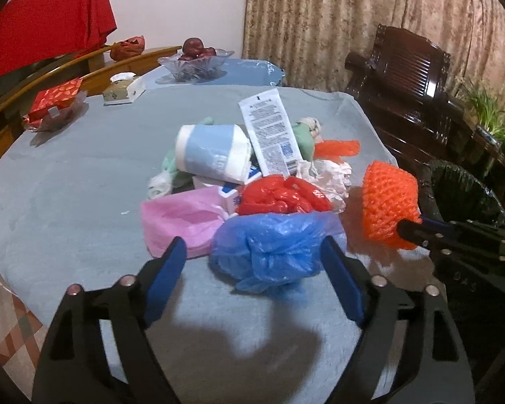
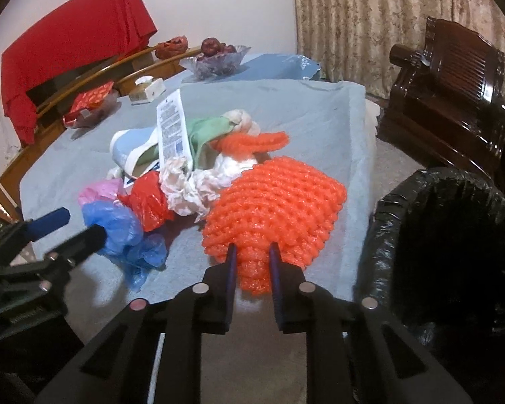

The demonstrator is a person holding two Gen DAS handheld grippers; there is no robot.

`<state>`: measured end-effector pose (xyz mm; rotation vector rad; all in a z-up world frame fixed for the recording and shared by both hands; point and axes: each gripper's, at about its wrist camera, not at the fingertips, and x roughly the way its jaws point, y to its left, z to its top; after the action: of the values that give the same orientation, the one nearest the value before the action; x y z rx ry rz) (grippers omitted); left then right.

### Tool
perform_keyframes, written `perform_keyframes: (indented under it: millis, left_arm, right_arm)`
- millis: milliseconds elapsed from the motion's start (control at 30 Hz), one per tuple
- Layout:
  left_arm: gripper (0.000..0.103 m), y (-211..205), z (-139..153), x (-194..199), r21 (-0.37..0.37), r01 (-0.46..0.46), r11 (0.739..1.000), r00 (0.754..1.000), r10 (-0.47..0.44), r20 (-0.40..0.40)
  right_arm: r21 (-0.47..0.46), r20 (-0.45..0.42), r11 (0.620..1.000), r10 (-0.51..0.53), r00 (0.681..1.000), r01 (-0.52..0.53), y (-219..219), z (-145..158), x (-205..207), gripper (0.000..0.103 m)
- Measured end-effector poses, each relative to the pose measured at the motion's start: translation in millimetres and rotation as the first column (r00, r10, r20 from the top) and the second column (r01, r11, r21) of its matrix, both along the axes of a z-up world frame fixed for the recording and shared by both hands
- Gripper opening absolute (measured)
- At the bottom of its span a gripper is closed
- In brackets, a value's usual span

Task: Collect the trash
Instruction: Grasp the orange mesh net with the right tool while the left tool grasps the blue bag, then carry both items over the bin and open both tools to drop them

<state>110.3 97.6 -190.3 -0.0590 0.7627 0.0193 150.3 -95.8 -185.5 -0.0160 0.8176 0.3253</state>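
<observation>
Now, starting at the left of the left wrist view, a grey-blue cloth covers the counter (image 1: 67, 181), and a heap of trash sits in the middle of it. At lower centre the left gripper (image 1: 252, 266) has its blue-padded fingers (image 1: 166, 279) spread wide on either side of a crumpled blue plastic bag (image 1: 269, 252), with no clear contact. Just behind the bag lie a pink bag (image 1: 178, 219), a red bag (image 1: 282, 195), a roll of bin liners (image 1: 212, 155) and a white printed sachet (image 1: 272, 131). Further right, an orange foam net (image 2: 272, 208) is pinched at its near edge by the right gripper (image 2: 254, 262), whose fingers are nearly together on it. At far right stands a bin lined with a black bag (image 2: 437, 222), just beside the counter edge.
</observation>
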Motion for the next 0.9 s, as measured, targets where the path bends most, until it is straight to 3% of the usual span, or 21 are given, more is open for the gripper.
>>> perform_keyframes:
  millis: [100,167,200,267,367,533,900]
  left_arm:
    - [0.075,-5.5,-5.1,3.4,-0.009,0.016,1.000,1.000,-0.016,-0.014]
    - [0.044,-5.7,-8.1,4.8,-0.053,0.046,0.998,0.998,-0.048,-0.028]
    - [0.042,-4.7,-9.2,4.5,-0.083,0.053,0.995,0.998,-0.056,-0.037]
    - [0.027,-3.8,-7.4,2.4,-0.090,0.054,0.995,0.998,-0.057,-0.029]
    - [0.012,-2.5,-1.2,-2.0,-0.081,0.055,0.995,0.998,-0.057,-0.024]
    - [0.005,-2.2,10.5,-16.6,-0.056,0.052,0.997,0.999,-0.052,-0.002]
    - [0.004,-14.3,59.0,-45.3,-0.024,0.101,0.995,0.989,-0.097,0.112]
  right_arm:
    - [-0.002,0.007,1.000,-0.005,1.000,0.005,-3.1,1.7,-1.3,0.019]
    - [0.001,0.009,1.000,-0.007,1.000,0.007,-5.0,3.8,-2.5,0.019]
    - [0.003,0.011,1.000,-0.009,1.000,0.009,-5.9,5.0,-3.7,0.019]
    - [0.006,0.015,1.000,-0.011,1.000,0.010,-6.8,7.3,-6.2,0.019]
    - [0.008,0.024,1.000,-0.014,1.000,0.014,-8.8,12.3,-10.8,0.019]
    - [0.013,0.050,1.000,-0.022,0.999,0.022,-15.4,23.6,-21.9,0.019]
    - [0.048,0.115,0.995,-0.091,0.989,0.086,-52.8,61.1,-52.2,0.019]
